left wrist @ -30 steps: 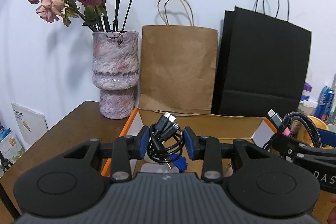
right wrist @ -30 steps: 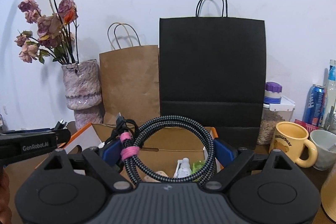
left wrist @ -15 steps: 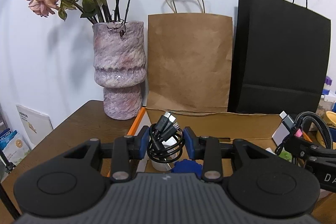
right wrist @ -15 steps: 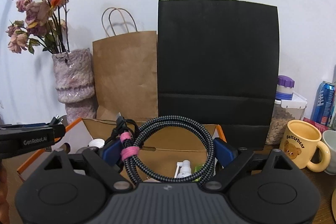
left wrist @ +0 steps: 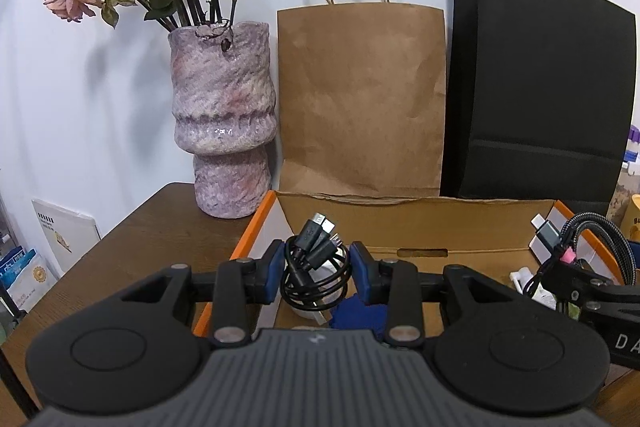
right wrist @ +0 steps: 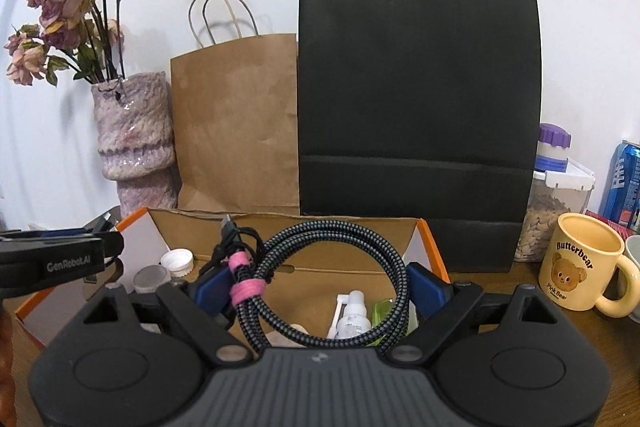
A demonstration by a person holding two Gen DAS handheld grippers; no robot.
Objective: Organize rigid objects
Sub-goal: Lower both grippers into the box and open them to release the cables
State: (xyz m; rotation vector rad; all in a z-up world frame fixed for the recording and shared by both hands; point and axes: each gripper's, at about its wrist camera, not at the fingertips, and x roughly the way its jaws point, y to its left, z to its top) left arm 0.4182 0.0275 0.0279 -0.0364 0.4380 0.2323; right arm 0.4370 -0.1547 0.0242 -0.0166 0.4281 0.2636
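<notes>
My left gripper (left wrist: pixel 316 273) is shut on a small coiled black USB cable (left wrist: pixel 310 269) and holds it over the left part of an open cardboard box (left wrist: pixel 400 223) with orange edges. My right gripper (right wrist: pixel 320 287) is shut on a braided black-and-grey cable coil (right wrist: pixel 344 247) tied with a pink band, over the same box (right wrist: pixel 280 227). That coil also shows at the right of the left wrist view (left wrist: pixel 600 239). A white spray bottle (right wrist: pixel 354 315), bottle caps (right wrist: pixel 176 261) and a blue item (left wrist: pixel 356 313) lie inside the box.
A purple stone vase (left wrist: pixel 222 131) with dried roses, a brown paper bag (left wrist: pixel 360 99) and a black paper bag (right wrist: pixel 416 99) stand behind the box against the wall. A yellow bear mug (right wrist: pixel 580 271), a seed jar (right wrist: pixel 556 203) and a blue can (right wrist: pixel 624 183) stand at right.
Both grippers have moved down and forward toward the box while holding their cables. The bags and vase loom larger, and more of the box's inside shows.
</notes>
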